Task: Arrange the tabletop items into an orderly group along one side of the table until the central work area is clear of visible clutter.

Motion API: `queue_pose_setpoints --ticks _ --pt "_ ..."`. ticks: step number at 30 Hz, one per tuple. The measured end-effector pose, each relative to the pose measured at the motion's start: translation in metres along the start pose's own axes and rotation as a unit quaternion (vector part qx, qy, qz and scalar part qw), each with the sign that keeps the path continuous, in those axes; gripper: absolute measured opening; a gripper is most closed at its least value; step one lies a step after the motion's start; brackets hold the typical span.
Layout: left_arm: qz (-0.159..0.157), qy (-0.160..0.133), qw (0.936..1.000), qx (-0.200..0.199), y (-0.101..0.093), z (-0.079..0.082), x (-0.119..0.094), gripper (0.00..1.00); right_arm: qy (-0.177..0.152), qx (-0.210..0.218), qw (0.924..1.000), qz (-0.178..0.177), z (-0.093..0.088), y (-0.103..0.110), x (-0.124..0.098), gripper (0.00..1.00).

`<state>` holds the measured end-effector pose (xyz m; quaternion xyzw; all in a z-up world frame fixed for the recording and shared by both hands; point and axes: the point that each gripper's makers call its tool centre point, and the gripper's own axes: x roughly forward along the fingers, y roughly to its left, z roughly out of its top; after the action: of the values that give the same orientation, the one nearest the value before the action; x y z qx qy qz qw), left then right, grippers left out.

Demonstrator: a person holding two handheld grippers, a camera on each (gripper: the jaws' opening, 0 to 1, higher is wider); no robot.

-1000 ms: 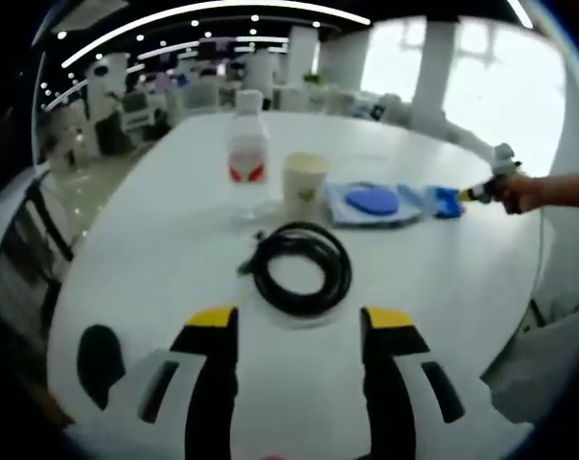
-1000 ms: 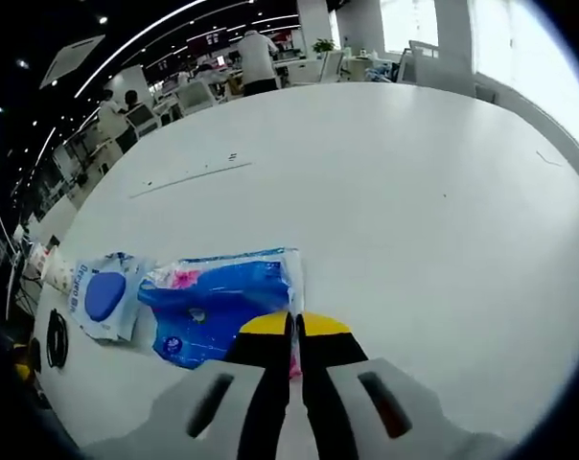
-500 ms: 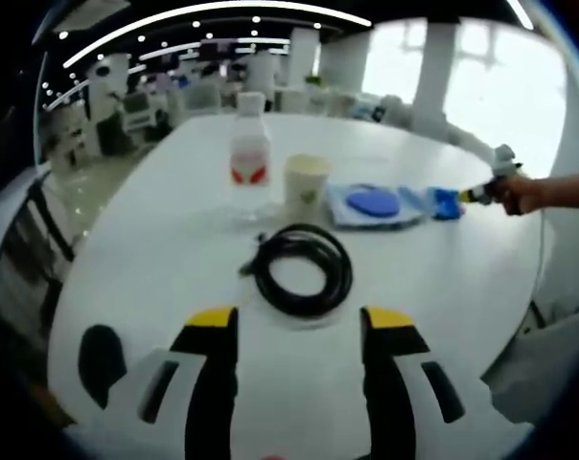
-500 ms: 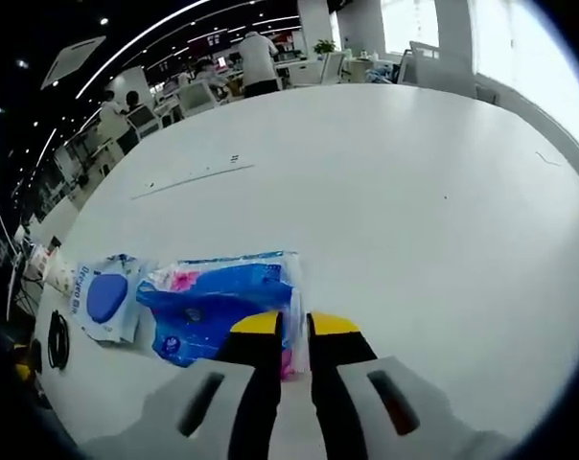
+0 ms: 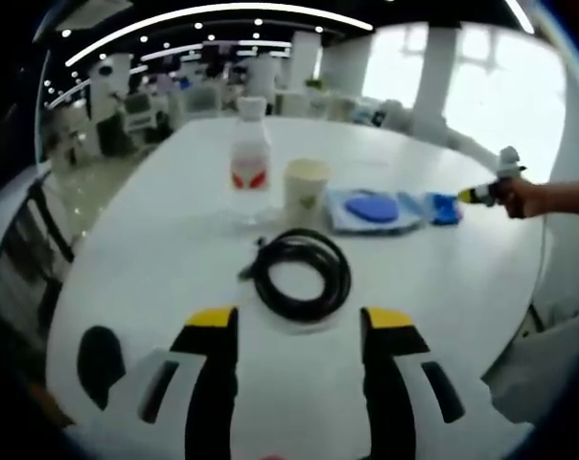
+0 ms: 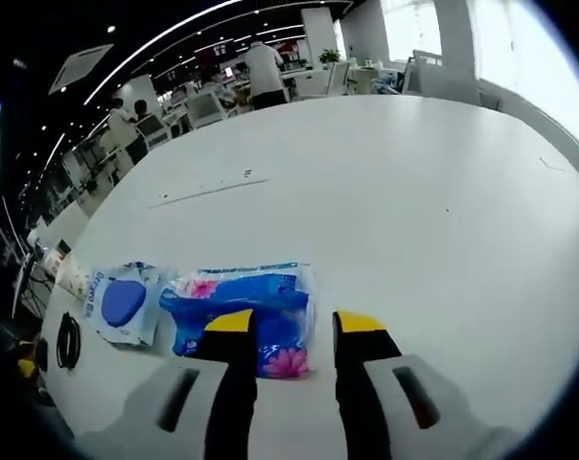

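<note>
In the left gripper view a coiled black cable (image 5: pixel 302 274) lies on the white table (image 5: pixel 155 249), just beyond my open left gripper (image 5: pixel 300 319). Behind it stand a clear water bottle (image 5: pixel 249 161) with a red label and a paper cup (image 5: pixel 306 192). A white pack with a blue disc (image 5: pixel 371 208) and a blue tissue pack (image 5: pixel 445 208) lie to the right, where my right gripper (image 5: pixel 481 195) comes in, held by a hand. In the right gripper view my right gripper (image 6: pixel 294 326) is open, its jaws astride the near end of the blue tissue pack (image 6: pixel 242 305), with the disc pack (image 6: pixel 123 303) and cable (image 6: pixel 68 340) further left.
The table (image 6: pixel 414 192) stretches wide and bare beyond the tissue pack. Office desks, chairs and people stand in the background past the far edge. A dark chair (image 5: pixel 31 240) sits off the table's left side in the left gripper view.
My right gripper has opened, letting go of the blue tissue pack, and has drawn back a little. The left gripper and the items before it stay put.
</note>
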<state>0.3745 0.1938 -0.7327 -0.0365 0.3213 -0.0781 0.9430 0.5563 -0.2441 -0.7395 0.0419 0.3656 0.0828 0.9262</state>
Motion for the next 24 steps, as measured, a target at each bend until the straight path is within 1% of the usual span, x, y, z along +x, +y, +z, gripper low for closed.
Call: queue_pose_setpoints --ticks 5,7,10,11,13,18,21,24 --pt "-0.004 -0.004 1.0 0.001 -0.002 0.002 0.0 0.48 -0.016 -0.029 0.9992 0.021 0.005 0.021 -0.018 0.31" --pt "-0.006 -0.006 1.0 0.001 -0.003 0.003 0.0 0.48 -0.019 -0.032 0.999 0.026 0.008 0.022 -0.015 0.31" --pt "-0.009 -0.008 0.9999 0.001 -0.004 0.004 0.001 0.48 -0.028 -0.053 0.9973 0.042 0.011 0.038 -0.023 0.3" --pt "-0.01 -0.009 0.9999 0.001 -0.004 0.004 0.001 0.48 -0.029 -0.06 0.9966 0.048 0.012 0.04 -0.02 0.3" --pt "-0.013 -0.012 0.9998 0.0 -0.006 0.006 0.0 0.48 -0.039 -0.076 0.9946 0.058 0.017 0.052 -0.021 0.3" --pt "-0.023 -0.025 0.9994 -0.007 -0.009 0.013 -0.002 0.48 -0.046 -0.091 0.9916 0.08 0.02 0.08 -0.027 0.3" --pt "-0.037 -0.038 0.9983 -0.025 -0.014 0.019 -0.003 0.5 -0.048 -0.105 0.9888 0.094 0.017 0.099 -0.032 0.3" --pt "-0.042 -0.041 0.9981 -0.019 -0.018 0.021 -0.003 0.5 -0.05 -0.109 0.9873 0.104 0.013 0.116 -0.038 0.3"
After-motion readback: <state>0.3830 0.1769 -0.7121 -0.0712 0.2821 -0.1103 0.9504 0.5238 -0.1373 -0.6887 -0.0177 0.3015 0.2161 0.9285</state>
